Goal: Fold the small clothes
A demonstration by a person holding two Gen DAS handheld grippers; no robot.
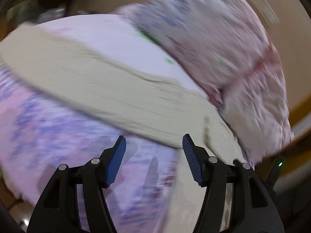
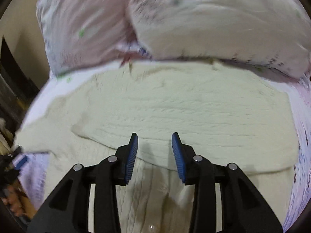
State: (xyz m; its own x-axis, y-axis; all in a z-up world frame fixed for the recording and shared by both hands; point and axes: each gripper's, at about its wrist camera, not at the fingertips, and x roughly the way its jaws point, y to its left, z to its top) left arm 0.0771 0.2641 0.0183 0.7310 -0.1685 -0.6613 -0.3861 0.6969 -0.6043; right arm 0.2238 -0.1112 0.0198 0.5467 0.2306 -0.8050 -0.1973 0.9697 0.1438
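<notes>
A cream ribbed knit garment (image 2: 175, 106) lies spread flat on a pink and purple floral bedsheet (image 1: 48, 132), with a folded edge running across it just ahead of my right gripper. My right gripper (image 2: 155, 137) is open and empty, hovering over the garment's lower part. In the left wrist view the same cream garment (image 1: 116, 89) runs as a diagonal band. My left gripper (image 1: 153, 141) is open and empty, over the sheet at the garment's near edge. Both views are motion-blurred.
Two floral pillows (image 2: 213, 23) lie along the far edge of the garment; they also show in the left wrist view (image 1: 223, 44). A beige wall (image 1: 291, 29) stands behind. The left gripper's blue pad (image 2: 19, 161) shows at the right view's left edge, beside dark furniture (image 2: 11, 77).
</notes>
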